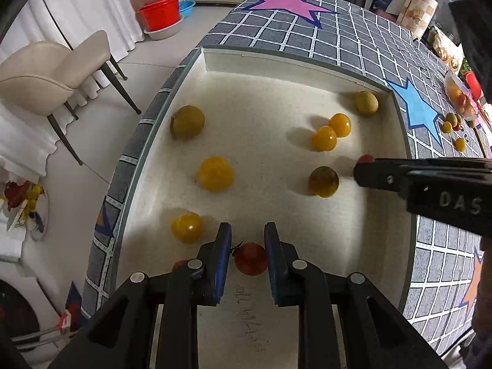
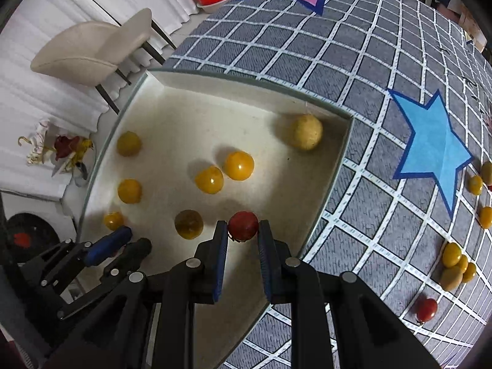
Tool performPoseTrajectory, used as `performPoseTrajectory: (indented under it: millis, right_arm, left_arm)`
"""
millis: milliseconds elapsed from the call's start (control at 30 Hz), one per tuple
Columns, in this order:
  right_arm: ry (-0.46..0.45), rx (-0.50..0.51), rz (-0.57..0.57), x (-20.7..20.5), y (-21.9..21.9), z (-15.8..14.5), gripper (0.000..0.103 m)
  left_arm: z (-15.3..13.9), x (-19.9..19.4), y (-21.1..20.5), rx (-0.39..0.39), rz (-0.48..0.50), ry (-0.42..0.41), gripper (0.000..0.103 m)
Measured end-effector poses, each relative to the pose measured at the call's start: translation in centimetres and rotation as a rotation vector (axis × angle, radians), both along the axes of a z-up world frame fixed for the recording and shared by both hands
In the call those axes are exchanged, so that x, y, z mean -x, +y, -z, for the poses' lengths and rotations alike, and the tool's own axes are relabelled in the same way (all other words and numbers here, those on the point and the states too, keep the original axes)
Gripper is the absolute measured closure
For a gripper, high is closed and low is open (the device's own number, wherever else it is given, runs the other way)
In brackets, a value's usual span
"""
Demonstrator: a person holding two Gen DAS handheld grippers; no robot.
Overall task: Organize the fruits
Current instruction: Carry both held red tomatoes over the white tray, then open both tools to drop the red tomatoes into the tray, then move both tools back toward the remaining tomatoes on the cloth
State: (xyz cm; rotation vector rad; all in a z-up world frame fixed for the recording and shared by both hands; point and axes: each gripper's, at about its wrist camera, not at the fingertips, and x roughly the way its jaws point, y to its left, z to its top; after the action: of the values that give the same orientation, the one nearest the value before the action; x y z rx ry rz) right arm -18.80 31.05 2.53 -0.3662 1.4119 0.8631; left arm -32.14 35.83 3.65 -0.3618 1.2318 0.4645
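Observation:
A shallow white tray (image 1: 276, 53) on the checked tablecloth holds several yellow and greenish round fruits, such as a yellow one (image 1: 215, 173) and a dark green one (image 1: 323, 181). My left gripper (image 1: 247, 233) points down over the tray's near end, shut on a red cherry tomato (image 1: 250, 258). My right gripper (image 2: 243, 229) hangs over the tray's right side (image 2: 246, 83), shut on a second red tomato (image 2: 243, 225). Each view shows the other gripper too: the right gripper (image 1: 359, 166) comes in from the right, and the left gripper (image 2: 135, 238) sits at lower left.
Loose yellow-green fruits (image 2: 452, 255) and a red tomato (image 2: 427, 309) lie on the cloth right of the tray, past a blue star (image 2: 430, 150). A bag of fruit (image 1: 461, 98) sits farther back. A beige chair (image 1: 46, 70) stands on the floor beyond the table edge.

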Motion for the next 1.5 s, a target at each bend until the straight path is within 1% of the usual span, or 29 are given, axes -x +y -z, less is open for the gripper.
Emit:
performPoseTrajectory:
  millis: [367, 400, 433, 467, 500, 533, 567, 633, 700, 733, 800, 900, 1033, 1167, 1333, 1500]
  right_arm:
    - [-0.023, 0.009, -0.009, 0.7, 0.5, 0.4, 0.081]
    - [-0.024, 0.009, -0.011, 0.8, 0.4, 0.4, 0.08]
    - [-0.021, 0.007, -0.013, 0.8, 0.4, 0.3, 0.079]
    - [-0.016, 0.004, -0.014, 0.9, 0.4, 0.2, 0.075]
    - [-0.014, 0.001, -0.016, 0.9, 0.4, 0.2, 0.067]
    - [-0.01, -0.008, -0.019, 1.0, 0.5, 0.1, 0.064]
    - [-0.009, -0.011, -0.022, 1.1, 0.6, 0.0, 0.06]
    - [-0.029, -0.014, -0.028, 1.3, 0.8, -0.4, 0.056]
    - [-0.032, -0.033, -0.028, 1.3, 1.0, -0.8, 0.044]
    - [-0.029, -0.051, -0.022, 1.2, 0.9, -1.2, 0.04]
    - [-0.034, -0.079, -0.008, 1.0, 0.6, -2.0, 0.018]
    - [-0.052, -0.123, 0.039, 0.3, -0.5, -3.6, 0.018]
    - [-0.065, -0.129, 0.117, -0.9, -3.5, -4.6, 0.018]
    - [-0.071, -0.107, 0.208, -2.1, -7.8, -4.8, 0.018]
    - [-0.092, -0.059, 0.307, -4.0, -13.3, -4.9, 0.018]
    - [-0.094, -0.02, 0.407, -6.3, -18.8, -4.3, 0.018]
  left_arm:
    - [-0.1, -0.3, -0.7, -0.037, 0.031, 0.02, 0.079]
    - [-0.1, -0.3, -0.7, -0.042, 0.036, 0.022, 0.078]
    - [-0.1, -0.3, -0.8, -0.048, 0.04, 0.024, 0.076]
    - [-0.2, -0.2, -0.9, -0.053, 0.042, 0.026, 0.069]
    - [-0.2, -0.2, -0.9, -0.053, 0.042, 0.026, 0.042]
    - [-0.5, 0.0, -1.0, -0.057, 0.041, 0.012, 0.034]
    - [-0.8, 0.3, -1.1, -0.068, 0.041, 0.002, 0.034]
    - [-0.9, 0.3, -1.3, -0.074, 0.06, 0.006, 0.034]
    - [-1.0, 0.3, -1.5, -0.076, 0.066, 0.017, 0.034]
    - [-1.0, 0.3, -1.5, -0.073, 0.067, 0.02, 0.034]
    - [-1.2, 0.4, -1.6, -0.07, 0.069, 0.026, 0.034]
    - [-1.8, 0.3, -2.0, -0.07, 0.085, 0.023, 0.034]
    - [-3.1, -0.7, -3.2, -0.084, 0.127, 0.004, 0.034]
    - [-4.4, -2.3, -5.3, -0.094, 0.185, -0.02, 0.034]
    - [-5.7, -4.8, -8.4, -0.082, 0.259, -0.051, 0.034]
    - [-6.2, -6.7, -11.4, -0.062, 0.317, -0.061, 0.034]
